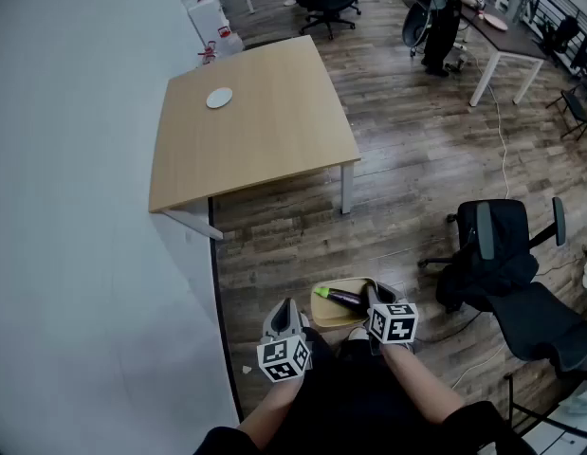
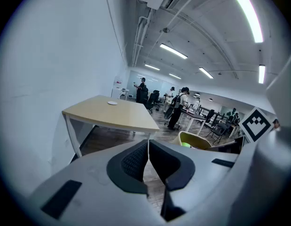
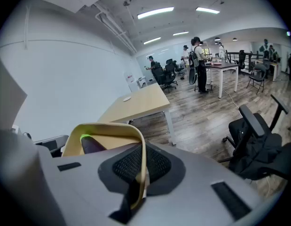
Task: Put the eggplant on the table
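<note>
With the right gripper (image 1: 375, 298) clamped on the tray (image 1: 318, 303) rim, left gripper (image 1: 285, 318) shut, we carry the probably loose eggplant (image 1: 342, 299) level to the counter (image 1: 265, 121).

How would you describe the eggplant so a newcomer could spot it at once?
Nearer the person than the wooden table, the right gripper pinches the rim of a pale yellow tray. The eggplant lies in it: dark purple, elongated, with a bright green cap, the tray's only content.
</note>
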`<state>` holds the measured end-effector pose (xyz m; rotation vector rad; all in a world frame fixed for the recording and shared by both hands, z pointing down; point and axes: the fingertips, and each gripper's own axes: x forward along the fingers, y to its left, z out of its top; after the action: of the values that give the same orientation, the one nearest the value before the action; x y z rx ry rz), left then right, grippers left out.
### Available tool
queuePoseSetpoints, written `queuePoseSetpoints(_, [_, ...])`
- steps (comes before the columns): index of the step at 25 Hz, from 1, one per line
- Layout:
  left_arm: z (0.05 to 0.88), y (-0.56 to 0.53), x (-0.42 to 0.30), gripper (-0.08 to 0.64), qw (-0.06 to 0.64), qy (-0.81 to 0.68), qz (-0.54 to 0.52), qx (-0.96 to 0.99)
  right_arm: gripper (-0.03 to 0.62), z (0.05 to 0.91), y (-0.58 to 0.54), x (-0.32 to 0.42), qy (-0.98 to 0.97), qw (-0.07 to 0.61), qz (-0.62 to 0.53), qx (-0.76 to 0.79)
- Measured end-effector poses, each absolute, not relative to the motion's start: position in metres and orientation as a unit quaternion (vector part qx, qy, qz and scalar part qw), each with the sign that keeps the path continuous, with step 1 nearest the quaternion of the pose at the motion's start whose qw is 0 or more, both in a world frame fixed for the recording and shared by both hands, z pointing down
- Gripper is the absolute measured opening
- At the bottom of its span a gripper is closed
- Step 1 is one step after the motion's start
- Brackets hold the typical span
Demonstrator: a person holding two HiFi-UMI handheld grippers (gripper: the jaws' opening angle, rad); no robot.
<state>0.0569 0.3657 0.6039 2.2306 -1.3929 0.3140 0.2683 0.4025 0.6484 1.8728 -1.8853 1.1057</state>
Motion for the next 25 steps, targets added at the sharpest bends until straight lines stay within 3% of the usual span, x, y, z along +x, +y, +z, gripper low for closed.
queuePoseSetpoints(25, [0.575, 0.259, -0.095, 0.020, 0.236, -0.492, 0.048, 0.837, 0.064, 0.635, 0.278, 0.119, -0.642, 0.126, 0.371, 0.659])
